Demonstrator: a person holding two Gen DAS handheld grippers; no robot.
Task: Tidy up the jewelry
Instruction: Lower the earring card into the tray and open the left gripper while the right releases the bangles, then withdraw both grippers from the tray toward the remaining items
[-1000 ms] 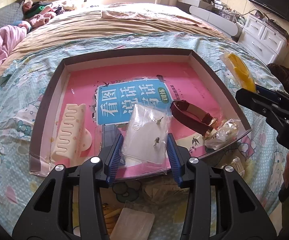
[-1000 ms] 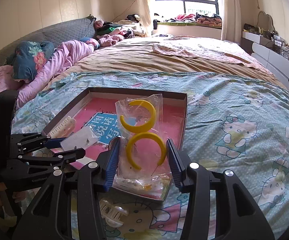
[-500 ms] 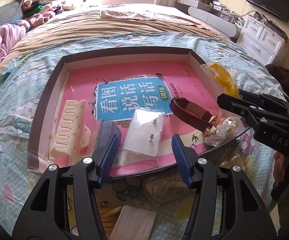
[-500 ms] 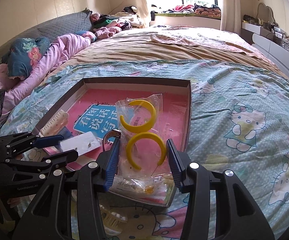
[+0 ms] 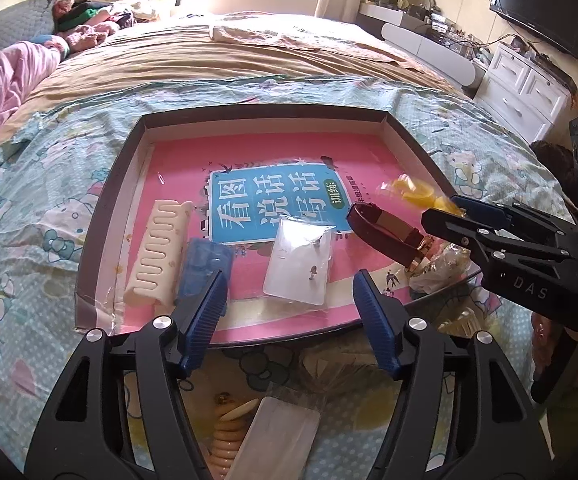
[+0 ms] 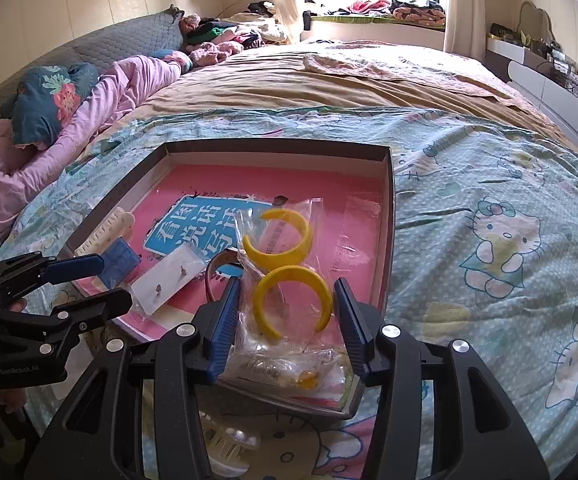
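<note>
Bed (image 6: pixel 489 184) carries a shallow cardboard tray (image 5: pixel 129 168), already mostly filled: cream hair comb (image 5: pixel 159 256), blue case (image 5: pixel 203 264), brown leather bracelet (image 5: pixel 385 236), clear earring bag (image 5: pixel 301 264) lying flat near the tray's front edge.

Left gripper (image 5: pixel 289 312) hovers at that edge, jaws released, holding nothing.

Right gripper (image 6: pixel 287 316) has its jaws straddling the bag of yellow bangles (image 6: pixel 285 272) over the tray's near right corner; clamped or just loose, cannot tell.

Left to do, judging by layout: bead bracelet and packet (image 5: pixel 273 432) plus white claw clip (image 6: pixel 229 444) lie on the bed outside the tray.
</note>
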